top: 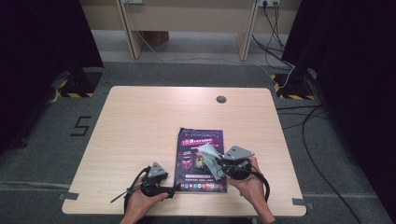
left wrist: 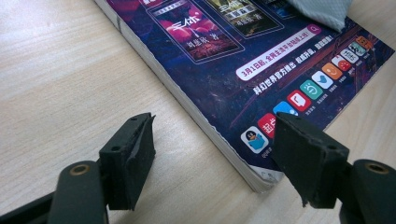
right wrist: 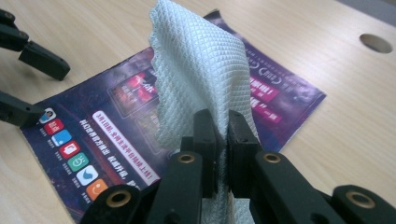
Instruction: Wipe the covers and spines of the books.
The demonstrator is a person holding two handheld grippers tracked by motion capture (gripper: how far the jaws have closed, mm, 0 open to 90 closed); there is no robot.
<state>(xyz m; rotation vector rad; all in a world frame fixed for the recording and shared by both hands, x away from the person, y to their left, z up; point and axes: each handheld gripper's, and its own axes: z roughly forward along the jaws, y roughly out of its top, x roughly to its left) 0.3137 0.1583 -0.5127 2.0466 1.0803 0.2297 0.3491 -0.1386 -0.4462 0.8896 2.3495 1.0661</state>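
Near the worktop's front edge, the left gripper (left wrist: 212, 154) has its jaws apart astride the near corner of one booklet (left wrist: 261, 70), not pressing it. The right gripper (right wrist: 222, 140) is clamped on one cloth (right wrist: 196, 70) above the booklet.

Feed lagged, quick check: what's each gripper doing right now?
Left gripper: open, jaws either side of the magazine's corner.
Right gripper: shut on the cloth.
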